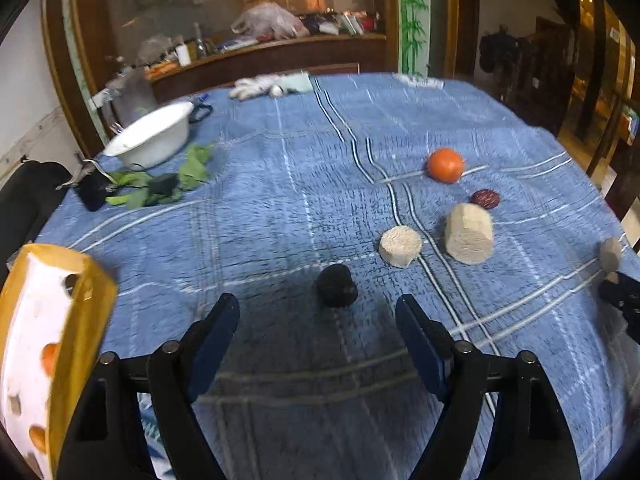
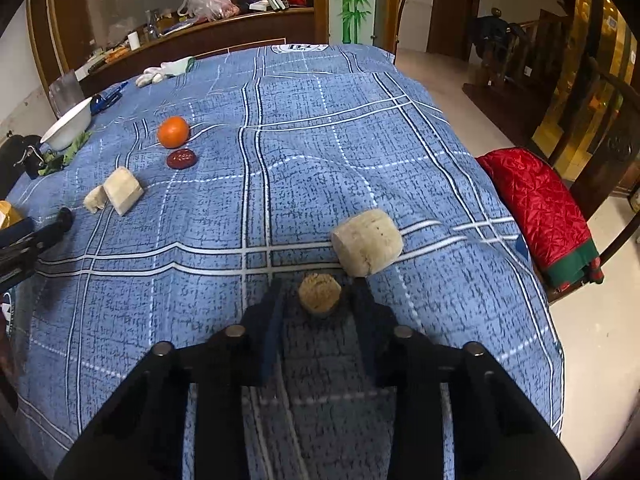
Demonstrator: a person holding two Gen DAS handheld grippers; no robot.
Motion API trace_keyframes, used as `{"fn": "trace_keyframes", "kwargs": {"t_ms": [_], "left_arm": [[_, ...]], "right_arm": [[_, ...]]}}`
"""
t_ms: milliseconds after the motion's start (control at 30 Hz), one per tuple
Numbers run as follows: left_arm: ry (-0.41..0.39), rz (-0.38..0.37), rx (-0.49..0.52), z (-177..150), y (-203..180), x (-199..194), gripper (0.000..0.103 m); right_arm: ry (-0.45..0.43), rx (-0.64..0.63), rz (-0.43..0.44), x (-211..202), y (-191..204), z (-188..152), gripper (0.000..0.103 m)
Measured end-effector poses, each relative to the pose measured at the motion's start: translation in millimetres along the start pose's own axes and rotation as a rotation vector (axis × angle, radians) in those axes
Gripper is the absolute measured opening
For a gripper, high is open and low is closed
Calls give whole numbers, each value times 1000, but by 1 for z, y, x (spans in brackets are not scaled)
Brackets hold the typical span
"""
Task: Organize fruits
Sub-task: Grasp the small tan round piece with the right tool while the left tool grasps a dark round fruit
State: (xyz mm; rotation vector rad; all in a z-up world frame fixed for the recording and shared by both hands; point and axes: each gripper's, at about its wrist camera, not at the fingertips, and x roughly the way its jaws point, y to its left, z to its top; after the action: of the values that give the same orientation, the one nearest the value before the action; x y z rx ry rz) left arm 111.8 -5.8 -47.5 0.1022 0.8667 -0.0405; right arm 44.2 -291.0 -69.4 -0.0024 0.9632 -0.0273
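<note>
On the blue plaid cloth (image 1: 280, 208), my left gripper (image 1: 318, 314) stands open. A small black round thing (image 1: 337, 285) lies just past its fingertips, untouched. Beyond it are two pale cut chunks (image 1: 400, 246) (image 1: 469, 234), a dark red date (image 1: 485, 199) and an orange (image 1: 445, 165). My right gripper (image 2: 318, 294) has its fingers on either side of a small tan chunk (image 2: 319, 294), with narrow gaps showing on both sides. A bigger pale chunk (image 2: 367, 242) lies just ahead to the right. The orange (image 2: 173, 131) and date (image 2: 182, 159) sit far left.
A yellow and white box (image 1: 48, 340) is close on my left. A white bowl (image 1: 152, 136) and green leaves (image 1: 160, 184) sit at the far left, gloves (image 2: 164, 72) at the back edge. A red quilted cushion (image 2: 540, 208) lies beyond the table's right edge.
</note>
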Motion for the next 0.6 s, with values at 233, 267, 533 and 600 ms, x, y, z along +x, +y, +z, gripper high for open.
{"fn": "trace_keyframes", "kwargs": {"t_ms": [233, 267, 533, 600], "left_arm": [[27, -60, -15, 8, 2, 19, 40], [22, -68, -13, 8, 3, 19, 26], [-6, -114, -32, 1, 12, 1, 18], [-24, -114, -48, -4, 18, -11, 18]], "right_arm": [[-17, -10, -13, 1, 5, 1, 23], [-18, -10, -11, 0, 4, 0, 23], [-39, -22, 20, -15, 13, -7, 23], [-52, -27, 32, -22, 19, -9, 23]]}}
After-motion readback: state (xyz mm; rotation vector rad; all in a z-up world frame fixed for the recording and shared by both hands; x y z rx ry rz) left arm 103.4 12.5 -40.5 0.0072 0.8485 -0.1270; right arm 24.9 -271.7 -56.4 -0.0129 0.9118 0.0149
